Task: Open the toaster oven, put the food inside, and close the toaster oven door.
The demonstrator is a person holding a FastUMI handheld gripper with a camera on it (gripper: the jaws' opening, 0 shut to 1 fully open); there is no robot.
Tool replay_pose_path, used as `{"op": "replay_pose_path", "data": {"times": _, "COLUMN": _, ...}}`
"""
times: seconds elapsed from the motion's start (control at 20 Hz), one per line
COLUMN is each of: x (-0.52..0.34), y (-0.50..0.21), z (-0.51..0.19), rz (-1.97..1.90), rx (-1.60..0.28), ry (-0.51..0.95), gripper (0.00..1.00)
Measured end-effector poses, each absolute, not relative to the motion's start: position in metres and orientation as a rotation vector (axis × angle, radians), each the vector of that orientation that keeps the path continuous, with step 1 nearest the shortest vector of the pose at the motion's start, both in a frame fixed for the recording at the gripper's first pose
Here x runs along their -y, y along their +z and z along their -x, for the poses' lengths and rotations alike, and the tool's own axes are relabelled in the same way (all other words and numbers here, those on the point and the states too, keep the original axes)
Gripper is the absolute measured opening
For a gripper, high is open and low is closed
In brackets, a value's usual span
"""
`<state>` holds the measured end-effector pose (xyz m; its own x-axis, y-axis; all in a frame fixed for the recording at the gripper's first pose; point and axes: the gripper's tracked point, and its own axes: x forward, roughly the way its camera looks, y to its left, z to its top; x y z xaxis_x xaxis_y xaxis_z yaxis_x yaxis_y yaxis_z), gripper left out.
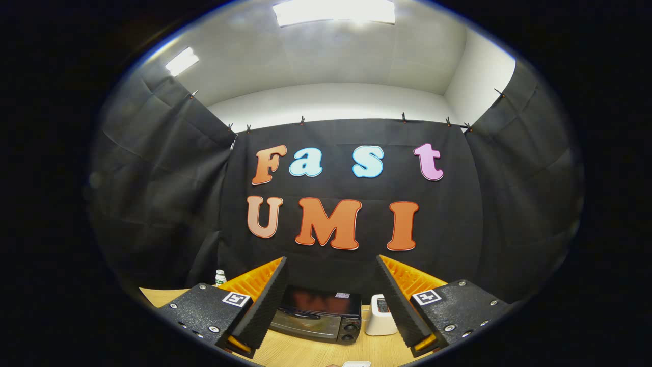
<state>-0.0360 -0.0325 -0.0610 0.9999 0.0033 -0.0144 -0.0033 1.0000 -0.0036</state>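
Note:
A black toaster oven (317,315) stands on the wooden table (305,351), seen between and beyond my two fingers, its door shut and its knobs on the right side. My gripper (332,265) is held above the table, well back from the oven, open with a wide gap and nothing between the fingers. A small pale edge of something (356,364) shows at the near rim of the table; I cannot tell what it is.
A white slot toaster (379,316) stands just right of the oven. A small bottle with a white cap (220,278) stands at the back left of the table, beyond the left finger. Black cloth walls close in the booth behind and at both sides.

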Motion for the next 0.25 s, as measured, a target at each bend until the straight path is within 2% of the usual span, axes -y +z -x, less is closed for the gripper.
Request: {"op": "replay_pose_path", "data": {"times": 0.25, "x": 0.0306, "y": -0.0589, "z": 0.0343, "rz": -0.01, "rx": -0.007, "ry": 0.007, "gripper": 0.99}}
